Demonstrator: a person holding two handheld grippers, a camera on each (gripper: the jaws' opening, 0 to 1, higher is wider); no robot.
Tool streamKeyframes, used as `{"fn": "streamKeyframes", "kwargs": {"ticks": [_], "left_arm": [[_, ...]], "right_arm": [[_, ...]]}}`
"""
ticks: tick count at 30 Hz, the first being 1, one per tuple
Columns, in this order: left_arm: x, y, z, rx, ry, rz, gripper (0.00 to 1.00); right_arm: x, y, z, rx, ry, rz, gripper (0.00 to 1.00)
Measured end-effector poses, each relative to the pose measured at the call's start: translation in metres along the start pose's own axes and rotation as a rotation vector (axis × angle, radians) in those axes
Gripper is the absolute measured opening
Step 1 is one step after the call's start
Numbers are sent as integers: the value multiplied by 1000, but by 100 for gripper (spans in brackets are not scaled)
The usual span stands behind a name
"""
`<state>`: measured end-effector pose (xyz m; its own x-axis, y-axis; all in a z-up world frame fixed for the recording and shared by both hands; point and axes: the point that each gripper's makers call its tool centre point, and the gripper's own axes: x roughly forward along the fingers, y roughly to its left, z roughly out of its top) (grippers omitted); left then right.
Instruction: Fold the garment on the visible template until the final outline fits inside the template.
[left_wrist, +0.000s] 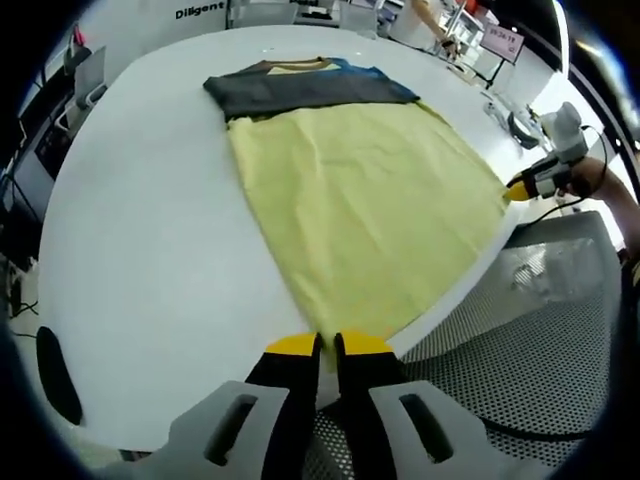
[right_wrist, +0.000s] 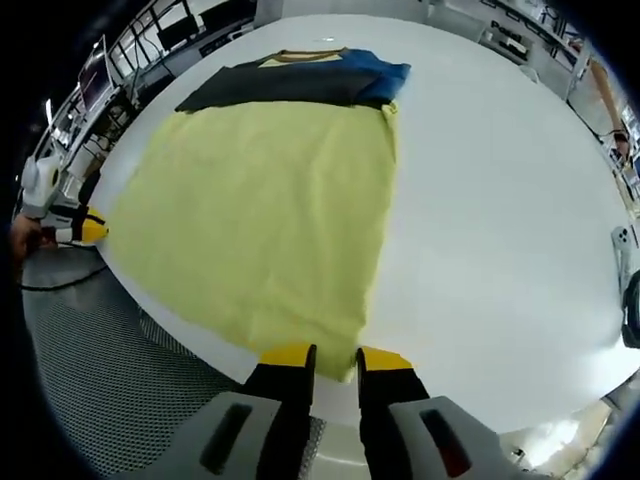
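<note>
Yellow-tipped left tongs rise from the bottom of the left gripper view, pressed nearly together at one near corner of the garment; whether cloth sits between them we cannot tell. In the right gripper view, the right tongs stand slightly spread around the other near corner, not clearly pinching. We see the garment lying flat on the white bench, a pale yellow body with a dark band and blue sleeve at the far end, its near hem at the bench edge above a perforated metal surface. We judge the cloth light, soft and floppy; taking both hem corners and lifting evenly should keep it from sagging or bunching.
</note>
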<state>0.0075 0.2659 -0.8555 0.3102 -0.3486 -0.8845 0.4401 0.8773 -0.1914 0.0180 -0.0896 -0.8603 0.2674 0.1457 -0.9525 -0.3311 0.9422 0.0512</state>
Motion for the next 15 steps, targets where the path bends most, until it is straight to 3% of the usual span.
{"fn": "streamKeyframes", "kwargs": {"ticks": [4, 6, 7, 10, 13, 15], "left_arm": [[1, -1, 1, 10, -2, 1, 0], [2, -4, 1, 119, 0, -17, 0], [1, -3, 1, 123, 0, -4, 0], [1, -2, 1, 64, 3, 6, 0], [-1, -1, 3, 45, -7, 14, 0], [-4, 0, 4, 16, -14, 13, 0]], "right_arm": [[1, 4, 0, 0, 5, 9, 1], [2, 5, 1, -28, 2, 3, 0], [2, 6, 2, -38, -4, 11, 0], [2, 5, 2, -40, -9, 16, 0], [2, 4, 2, 30, -37, 28, 0], [0, -1, 0, 29, -48, 11, 0]]}}
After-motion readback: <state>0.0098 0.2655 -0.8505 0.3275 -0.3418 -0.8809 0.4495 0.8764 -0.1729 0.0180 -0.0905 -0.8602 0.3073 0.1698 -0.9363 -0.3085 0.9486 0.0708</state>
